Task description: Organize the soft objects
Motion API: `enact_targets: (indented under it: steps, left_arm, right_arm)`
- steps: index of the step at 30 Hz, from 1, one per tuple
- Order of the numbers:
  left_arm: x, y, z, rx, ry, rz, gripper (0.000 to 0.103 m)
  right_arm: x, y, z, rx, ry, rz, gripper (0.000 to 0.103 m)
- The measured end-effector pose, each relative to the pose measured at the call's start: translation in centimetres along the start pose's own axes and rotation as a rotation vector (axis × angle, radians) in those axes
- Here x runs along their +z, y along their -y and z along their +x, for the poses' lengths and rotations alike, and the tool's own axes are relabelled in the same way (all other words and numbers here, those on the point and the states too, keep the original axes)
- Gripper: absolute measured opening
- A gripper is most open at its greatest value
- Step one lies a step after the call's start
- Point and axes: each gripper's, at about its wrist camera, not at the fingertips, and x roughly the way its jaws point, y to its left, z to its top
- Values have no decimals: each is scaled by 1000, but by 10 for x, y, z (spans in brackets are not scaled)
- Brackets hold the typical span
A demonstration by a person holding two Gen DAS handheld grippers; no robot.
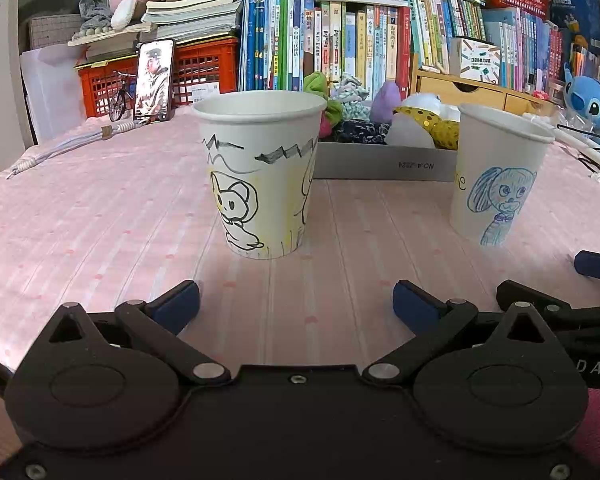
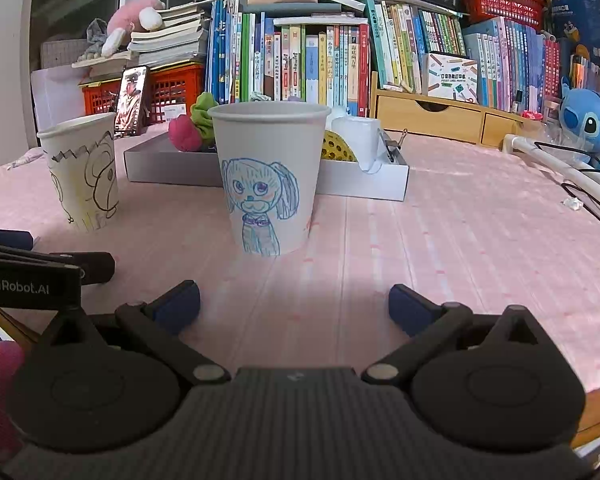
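Left wrist view is showing the left gripper [image 1: 296, 304] gaping wide, empty, facing the yellow-drawn cup [image 1: 260, 176]. Both cups are hiding much of the grey tray [image 2: 364, 184] of soft objects [image 2: 186, 132]; the right gripper [image 2: 294, 304] is likewise spreading wide before the blue-drawn cup [image 2: 270, 178]

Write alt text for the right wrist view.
An open right gripper faces a paper cup with a blue dog drawing on a pink tablecloth. Behind sits a shallow box of soft things; a second cup stands left.

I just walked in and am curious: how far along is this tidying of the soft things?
Nothing looks done yet. The white paper cup with the black-and-yellow drawing and the white paper cup with the blue dog drawing stand upright; what they hold cannot be seen. The soft fabric pieces all sit in the shallow grey box. The left gripper and right gripper are open, holding nothing.
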Motion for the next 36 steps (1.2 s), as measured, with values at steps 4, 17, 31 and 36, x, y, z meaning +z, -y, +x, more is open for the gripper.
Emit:
enact_targets:
  steps: [4, 17, 31, 36]
  left_arm:
    - [0, 0, 0, 0, -1, 0, 103]
    - [0, 0, 0, 1, 8, 2, 103]
    - [-1, 0, -1, 0, 9, 2, 103]
    - [-2, 1, -1, 1, 9, 2, 103]
  right_arm:
    - [0, 0, 0, 1, -1, 0, 103]
    - [1, 0, 1, 3, -7, -2, 103]
    - [1, 0, 1, 3, -7, -2, 103]
    - [1, 0, 1, 3, -8, -2, 103]
